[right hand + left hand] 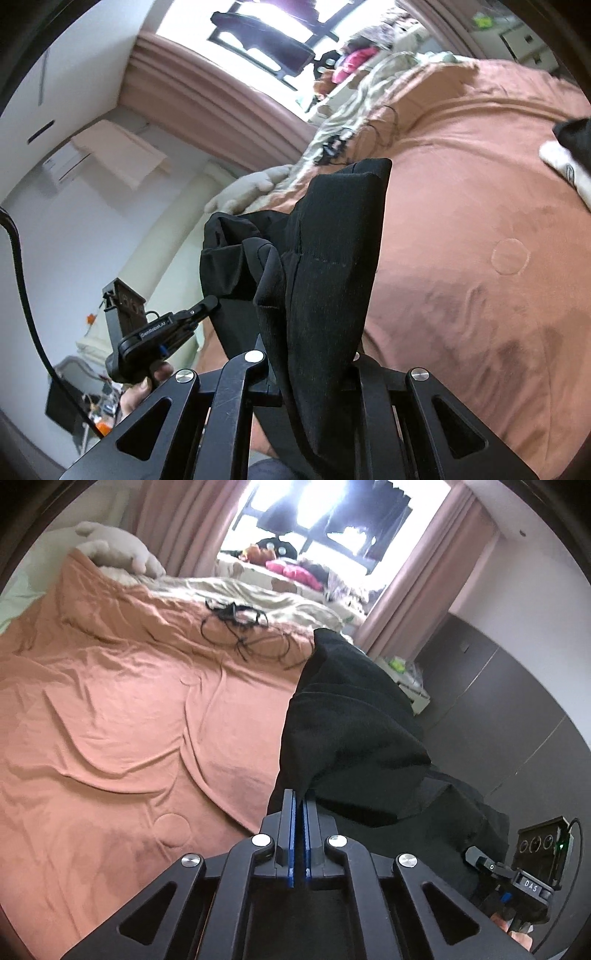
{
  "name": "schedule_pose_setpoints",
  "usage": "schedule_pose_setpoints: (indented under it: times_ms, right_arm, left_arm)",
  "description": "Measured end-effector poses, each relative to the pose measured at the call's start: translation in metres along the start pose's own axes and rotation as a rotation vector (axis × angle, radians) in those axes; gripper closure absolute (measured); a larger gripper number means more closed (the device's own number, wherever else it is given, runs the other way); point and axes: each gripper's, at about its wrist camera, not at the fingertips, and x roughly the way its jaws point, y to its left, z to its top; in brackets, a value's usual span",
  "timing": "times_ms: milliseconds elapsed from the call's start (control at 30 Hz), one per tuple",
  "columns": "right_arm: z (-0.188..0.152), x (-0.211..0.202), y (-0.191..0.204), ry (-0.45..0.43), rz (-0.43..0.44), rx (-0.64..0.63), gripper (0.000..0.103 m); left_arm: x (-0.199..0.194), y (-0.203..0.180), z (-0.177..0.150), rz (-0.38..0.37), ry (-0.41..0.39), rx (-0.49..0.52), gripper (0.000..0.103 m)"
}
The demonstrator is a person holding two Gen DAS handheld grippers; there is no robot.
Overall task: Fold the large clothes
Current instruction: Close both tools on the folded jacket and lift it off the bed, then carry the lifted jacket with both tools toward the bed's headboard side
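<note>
1. My left claw (300,805) is pinched together on an edge of the black garment (354,731); the blue pads meet with only thin cloth between them.
2. My right claw (314,354) is clamped on another part of the same garment, which drapes thickly over its jaws and hides the fingertips.
3. The garment hangs in the air between my two claws, off the bed (110,701), bunched rather than spread.
4. From my left claw the orange bed lies ahead and to the left; the garment's long axis runs across towards my right claw.
5. I judge that the next move is to spread the garment and lay it flat on the bed.
</note>
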Motion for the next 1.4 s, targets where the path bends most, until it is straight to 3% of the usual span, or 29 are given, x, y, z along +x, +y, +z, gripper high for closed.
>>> schedule_pose_setpoints:
  times_ms: [367, 433, 633, 767, 900, 933, 967, 1033, 1400]
  right_arm:
    - [-0.023, -0.032, 0.111, -0.032, 0.066, -0.16, 0.091]
    - [-0.028, -0.034, 0.134, -0.05, 0.068, -0.192, 0.092]
    - [-0.039, -0.006, 0.162, -0.03, 0.022, -0.25, 0.094]
    - [-0.04, -0.008, 0.169, -0.03, -0.005, -0.26, 0.094]
    - [-0.045, -0.009, 0.175, -0.019, -0.011, -0.282, 0.094]
    - [-0.046, -0.01, 0.176, -0.017, -0.011, -0.289, 0.094]
    - [-0.049, -0.012, 0.179, -0.014, -0.008, -0.292, 0.094]
    - [-0.049, -0.013, 0.178, -0.011, -0.001, -0.291, 0.094]
    - [-0.043, -0.018, 0.169, 0.004, 0.014, -0.32, 0.094]
  left_arm:
    - [-0.134, -0.003, 0.0, -0.01, -0.192, -0.019, 0.103]
    - [-0.17, -0.008, 0.0, -0.077, -0.261, 0.016, 0.103]
    - [-0.217, 0.008, -0.009, -0.024, -0.282, 0.016, 0.103]
    - [-0.202, 0.043, -0.021, -0.008, -0.212, -0.063, 0.103]
    - [-0.161, 0.072, -0.034, -0.026, -0.105, -0.15, 0.102]
    - [-0.144, 0.076, -0.037, -0.031, -0.067, -0.16, 0.089]
    - [-0.135, 0.078, -0.041, -0.035, -0.05, -0.167, 0.066]
    - [-0.114, 0.084, -0.048, -0.059, -0.042, -0.187, 0.033]
    - [-0.043, 0.097, -0.041, -0.273, -0.07, -0.219, 0.023]
